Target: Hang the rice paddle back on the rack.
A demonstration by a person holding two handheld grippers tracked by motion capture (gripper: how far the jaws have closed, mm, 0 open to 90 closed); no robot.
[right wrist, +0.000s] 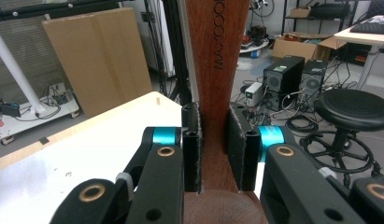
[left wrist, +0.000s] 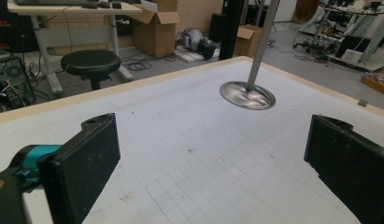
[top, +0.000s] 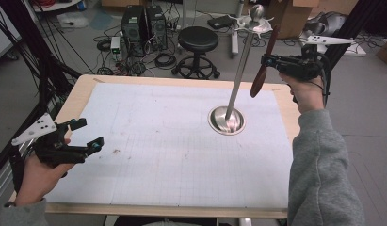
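Across the white table (top: 158,141), the right gripper (top: 271,61) clamps a wooden spoon (top: 262,70) upright — the stand's hooks (top: 253,22) at eleven o'clock — left gripper (top: 83,136) agape.

Wide-apart jaws frame the white table (left wrist: 189,140) and steel stand base (left wrist: 247,95).

High cam overhead, looks fwd/down; both claw cams close; table (top: 134,141) shared

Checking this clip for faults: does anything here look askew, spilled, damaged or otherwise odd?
Nothing stands out. The wooden utensil is clamped in the right gripper beside the metal stand, which stands upright. The left gripper is open and empty. The mat has only small specks.
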